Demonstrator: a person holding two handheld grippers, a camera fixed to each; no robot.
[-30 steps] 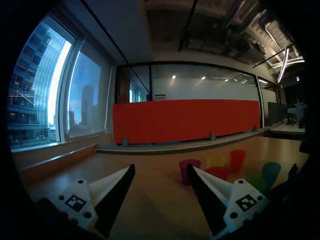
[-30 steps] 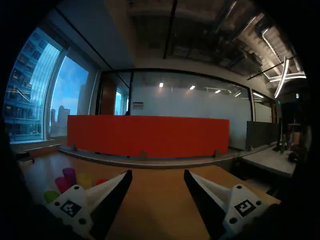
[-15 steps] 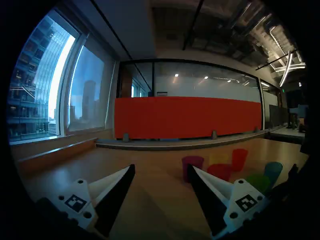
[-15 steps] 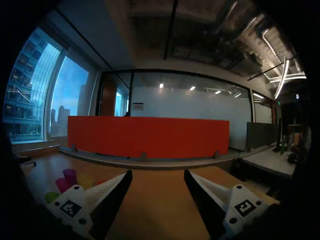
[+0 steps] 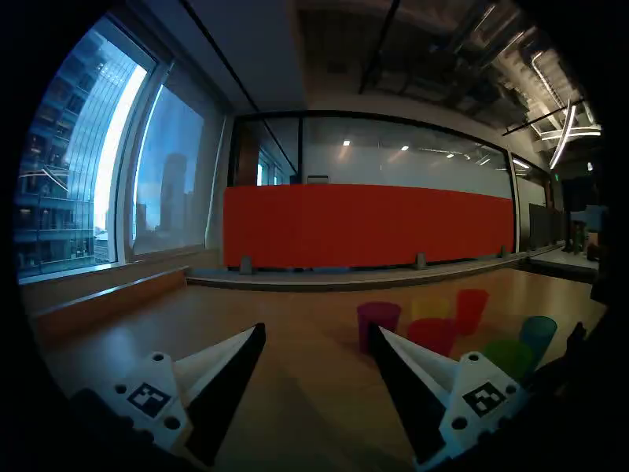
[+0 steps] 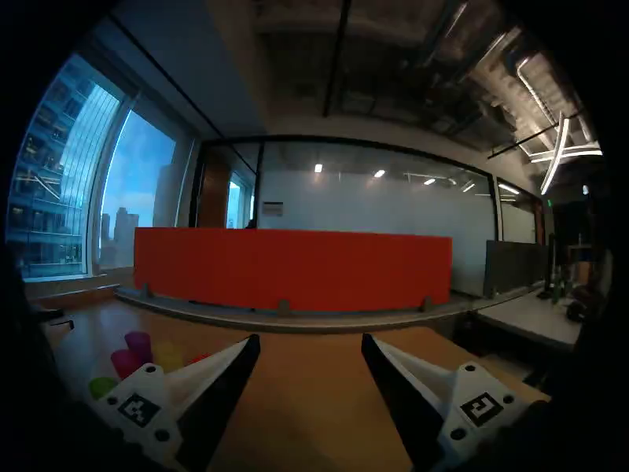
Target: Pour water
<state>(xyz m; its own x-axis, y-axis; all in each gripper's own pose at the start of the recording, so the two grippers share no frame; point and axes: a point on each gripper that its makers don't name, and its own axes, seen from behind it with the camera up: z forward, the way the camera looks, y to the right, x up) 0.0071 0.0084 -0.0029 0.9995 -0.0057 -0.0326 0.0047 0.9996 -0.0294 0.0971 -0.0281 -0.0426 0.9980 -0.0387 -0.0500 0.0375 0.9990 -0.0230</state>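
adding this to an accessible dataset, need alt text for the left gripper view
The left claw hangs open and empty over a wooden table, with a cluster of coloured plastic cups standing just ahead, toward the right of the picture. Behind the table are an orange-red partition and, at the left, tall windows looking out on city towers.

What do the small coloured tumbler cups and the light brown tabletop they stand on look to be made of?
Small coloured tumbler cups: probably plastic, going by their flat, saturated colours. The teal cup looks slightly translucent. The dim light leaves this open.
Light brown tabletop: wood or a wood-look laminate with a satin finish. It carries a soft sheen from the window light and no sharp reflections.
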